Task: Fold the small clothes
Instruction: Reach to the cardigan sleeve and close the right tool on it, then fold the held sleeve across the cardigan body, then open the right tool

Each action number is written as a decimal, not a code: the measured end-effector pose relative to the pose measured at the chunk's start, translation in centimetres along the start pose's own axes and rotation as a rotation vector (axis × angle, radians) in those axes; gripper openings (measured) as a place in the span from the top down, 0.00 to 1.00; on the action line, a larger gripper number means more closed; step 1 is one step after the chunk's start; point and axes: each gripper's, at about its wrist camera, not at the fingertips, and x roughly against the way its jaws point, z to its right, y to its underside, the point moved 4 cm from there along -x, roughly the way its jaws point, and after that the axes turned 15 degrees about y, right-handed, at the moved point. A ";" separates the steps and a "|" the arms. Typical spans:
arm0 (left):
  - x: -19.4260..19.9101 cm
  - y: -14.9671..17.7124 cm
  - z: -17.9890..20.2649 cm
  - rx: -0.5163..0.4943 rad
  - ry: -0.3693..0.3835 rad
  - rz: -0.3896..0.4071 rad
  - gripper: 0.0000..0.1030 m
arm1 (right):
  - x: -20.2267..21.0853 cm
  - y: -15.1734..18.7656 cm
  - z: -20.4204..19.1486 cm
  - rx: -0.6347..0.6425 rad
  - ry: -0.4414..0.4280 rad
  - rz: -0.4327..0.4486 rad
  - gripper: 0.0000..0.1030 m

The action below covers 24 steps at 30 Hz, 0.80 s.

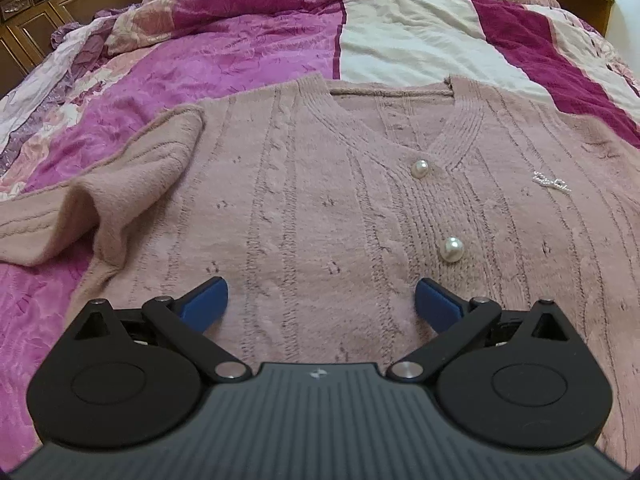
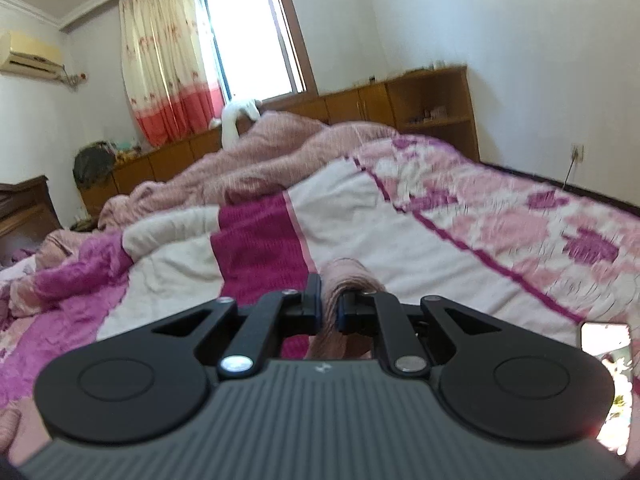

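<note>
The left tool [image 1: 322, 306], black with blue pads, is hovering with its jaws spread wide and nothing between them, directly over the lower front of the dusty-pink cable-knit cardigan [image 1: 320, 200]. That cardigan is lying face up and mostly flat on the magenta, pink and cream patchwork quilt [image 1: 248, 44] covering the bed. Ahead of the left tool and slightly to its right, two round pearl buttons [image 1: 452, 249] are sitting along the cardigan's placket below the V-neck, and a small sparkly brooch [image 1: 551, 182] is lying further right on the chest. To the left tool's front left, the cardigan's sleeve [image 1: 132, 184] is folding over itself in a loose hump.

The right tool [image 2: 329, 307] is pinching a bunched fold of the pink knit [image 2: 340, 280] between nearly closed jaws, with the quilt spreading ahead. Beyond it, a rumpled pink blanket [image 2: 256, 152] is piling up before low wooden cabinets [image 2: 360, 104]; no contents are showing behind their shut doors.
</note>
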 end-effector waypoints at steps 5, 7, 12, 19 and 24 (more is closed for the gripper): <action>1.6 0.0 -0.9 -0.002 -0.007 0.030 0.00 | 2.2 -0.6 -2.7 0.048 -0.040 0.020 0.89; 2.4 -0.1 -1.6 0.009 -0.010 0.048 0.00 | 2.9 -0.4 -4.3 0.071 -0.055 0.028 0.89; 4.3 -0.8 -3.4 0.032 -0.019 0.089 0.00 | 4.0 0.2 -8.6 0.098 -0.104 0.024 0.89; 6.3 -1.6 -5.8 0.060 -0.030 0.124 0.00 | 5.5 1.6 -15.6 0.122 -0.169 0.020 0.89; 6.8 -1.5 -6.9 0.048 -0.052 0.126 0.00 | 6.4 3.5 -20.7 0.140 -0.221 0.003 0.89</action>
